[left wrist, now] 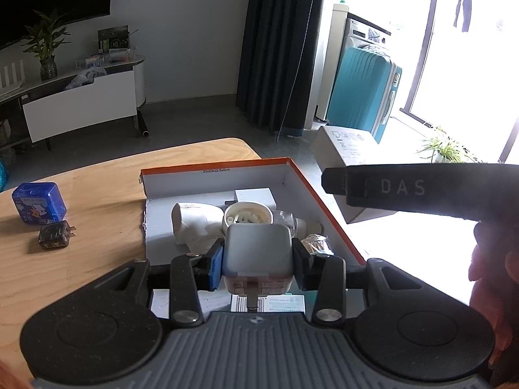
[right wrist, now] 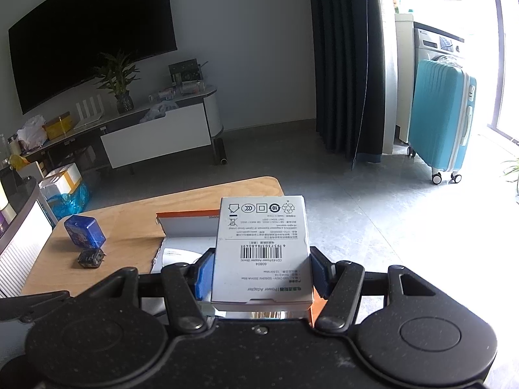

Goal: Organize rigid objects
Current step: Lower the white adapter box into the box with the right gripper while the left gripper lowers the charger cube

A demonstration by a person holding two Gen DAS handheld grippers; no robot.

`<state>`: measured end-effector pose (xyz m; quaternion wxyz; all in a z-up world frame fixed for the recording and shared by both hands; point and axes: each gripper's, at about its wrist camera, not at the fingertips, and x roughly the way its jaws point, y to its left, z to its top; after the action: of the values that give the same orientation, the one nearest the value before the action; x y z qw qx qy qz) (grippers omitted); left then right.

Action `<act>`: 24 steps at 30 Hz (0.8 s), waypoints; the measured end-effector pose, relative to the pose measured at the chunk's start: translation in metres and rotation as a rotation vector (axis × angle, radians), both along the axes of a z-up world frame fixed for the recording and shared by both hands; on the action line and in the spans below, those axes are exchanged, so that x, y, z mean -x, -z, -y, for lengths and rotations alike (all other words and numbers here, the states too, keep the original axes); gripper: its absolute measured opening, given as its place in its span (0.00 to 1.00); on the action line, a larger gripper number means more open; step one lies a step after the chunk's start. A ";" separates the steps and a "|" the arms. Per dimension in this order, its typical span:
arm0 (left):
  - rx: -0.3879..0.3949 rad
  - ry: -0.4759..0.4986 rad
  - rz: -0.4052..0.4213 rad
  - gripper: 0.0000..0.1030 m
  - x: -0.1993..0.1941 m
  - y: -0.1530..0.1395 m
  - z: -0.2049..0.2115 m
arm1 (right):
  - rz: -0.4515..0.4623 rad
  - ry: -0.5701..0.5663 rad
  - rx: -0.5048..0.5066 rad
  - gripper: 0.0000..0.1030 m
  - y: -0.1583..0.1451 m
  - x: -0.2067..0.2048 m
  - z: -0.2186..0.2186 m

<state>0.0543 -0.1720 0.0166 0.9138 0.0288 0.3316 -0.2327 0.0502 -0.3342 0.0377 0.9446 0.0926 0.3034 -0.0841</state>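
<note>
The right gripper [right wrist: 262, 275] is clamping a white carton [right wrist: 262, 253] printed "Power Adapter", with a barcode, above the orange-rimmed box [left wrist: 324, 201]. The left gripper [left wrist: 258, 259] is squeezing a grey cube charger [left wrist: 257, 253] over this box, which is holding a white pipe elbow [left wrist: 191, 223], a round white part [left wrist: 248, 215] and a small white box [left wrist: 253, 196]. The box is sitting at the right edge of the wooden table [left wrist: 97, 243]. On the open wood to the left, a blue cube box [left wrist: 39, 203] and a black plug adapter [left wrist: 55, 234] are lying just beside each other.

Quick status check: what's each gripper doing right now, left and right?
Left gripper: closed on the grey charger cube, over the orange-edged box.
Right gripper: closed on the white power adapter box.
</note>
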 end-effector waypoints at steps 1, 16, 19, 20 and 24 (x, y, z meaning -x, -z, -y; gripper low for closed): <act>0.000 0.000 -0.001 0.41 -0.001 0.000 0.000 | -0.001 -0.002 -0.001 0.69 0.000 0.000 0.001; 0.006 0.002 -0.019 0.41 -0.008 0.004 0.003 | -0.026 -0.020 -0.001 0.69 0.007 -0.018 0.005; 0.009 0.004 -0.025 0.41 -0.010 0.006 0.003 | -0.033 -0.023 -0.001 0.69 0.008 -0.023 0.006; 0.011 0.004 -0.026 0.41 -0.010 0.006 0.003 | -0.035 -0.023 0.000 0.69 0.009 -0.025 0.006; 0.012 0.007 -0.032 0.41 -0.013 0.008 0.003 | -0.047 -0.023 -0.002 0.69 0.013 -0.035 0.008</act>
<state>0.0672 -0.1748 0.0082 0.9077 0.0208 0.3449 -0.2380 0.0849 -0.3425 0.0248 0.9380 0.0879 0.3267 -0.0752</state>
